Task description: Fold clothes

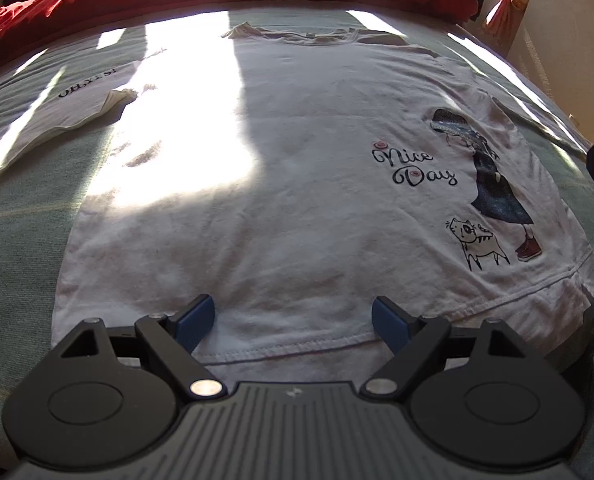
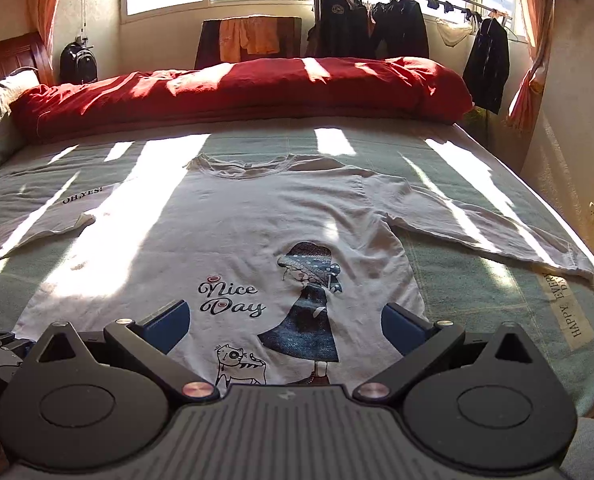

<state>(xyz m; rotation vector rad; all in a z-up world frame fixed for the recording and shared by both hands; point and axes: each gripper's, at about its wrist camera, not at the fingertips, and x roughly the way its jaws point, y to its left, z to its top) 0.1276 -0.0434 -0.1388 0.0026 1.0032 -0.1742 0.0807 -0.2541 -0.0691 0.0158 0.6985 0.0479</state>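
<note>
The white long-sleeved shirt (image 2: 257, 232) is lying flat on the bed (image 2: 477, 292), soft and limp, with both hand-held grippers (image 1: 293, 320) (image 2: 285, 326) hovering spread-jawed over its near hem, the likeliest pinch point.

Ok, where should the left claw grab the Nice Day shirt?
Take the bottom hem of the shirt, coming straight down from the near edge. It lies flat, directly between the open left claw.
</note>
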